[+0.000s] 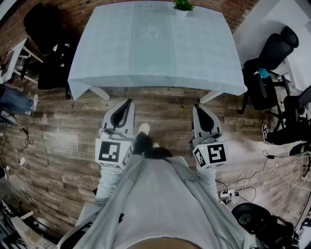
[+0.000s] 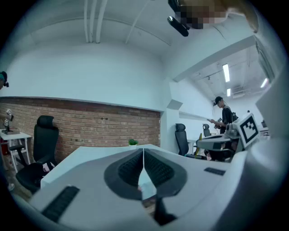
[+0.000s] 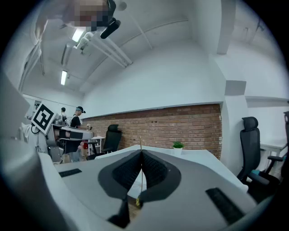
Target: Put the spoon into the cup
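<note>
No spoon or cup shows in any view. My left gripper point(image 1: 128, 102) and right gripper point(image 1: 198, 107) are held side by side over the wooden floor, just short of the table's near edge, both pointing level at it. In the left gripper view the jaws point(image 2: 143, 152) meet along a thin line with nothing between them. The right gripper's jaws point(image 3: 141, 152) are likewise pressed together and empty. The table point(image 1: 155, 48) wears a pale blue-green cloth, and a small potted plant point(image 1: 183, 6) stands at its far edge.
Black office chairs stand to the right point(image 1: 272, 53) and far left point(image 1: 46, 29) of the table. A white desk point(image 1: 14, 58) is at the left. Cables and a power strip point(image 1: 228, 194) lie on the floor at the right. A person point(image 2: 224, 115) stands in the background.
</note>
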{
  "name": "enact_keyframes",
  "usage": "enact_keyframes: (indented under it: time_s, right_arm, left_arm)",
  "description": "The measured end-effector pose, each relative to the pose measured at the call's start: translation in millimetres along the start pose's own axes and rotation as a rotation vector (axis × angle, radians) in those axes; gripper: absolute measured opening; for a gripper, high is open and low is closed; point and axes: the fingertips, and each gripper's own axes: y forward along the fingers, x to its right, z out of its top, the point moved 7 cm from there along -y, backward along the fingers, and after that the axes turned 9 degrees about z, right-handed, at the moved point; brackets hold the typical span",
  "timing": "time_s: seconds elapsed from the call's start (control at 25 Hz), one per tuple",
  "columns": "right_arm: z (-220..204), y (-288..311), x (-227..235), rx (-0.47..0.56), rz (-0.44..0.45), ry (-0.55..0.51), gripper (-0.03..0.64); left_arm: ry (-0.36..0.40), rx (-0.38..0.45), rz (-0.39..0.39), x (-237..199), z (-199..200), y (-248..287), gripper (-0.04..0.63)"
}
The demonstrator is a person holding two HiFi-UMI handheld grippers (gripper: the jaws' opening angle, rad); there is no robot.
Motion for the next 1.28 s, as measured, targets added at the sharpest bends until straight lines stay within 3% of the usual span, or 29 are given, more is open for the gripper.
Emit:
enact_keyframes:
  time_s: [0.2,0.76,1.28]
  right_arm:
    - [2,-17,4,0.013,-0.037,0.017,0.018]
    - [2,17,22,0.032,-0.009,0.052,0.018]
    - [9,121,78,-0.014,-0.049,0.052,0.018]
  left_arm:
    - [0.007,0.000,-0.019,9,2,0,0.023]
    - [0.011,-0.007,0.005,-6,4,29,0.023]
    - [-0.020,-0.014,-0.044,-59,4,147,0.023]
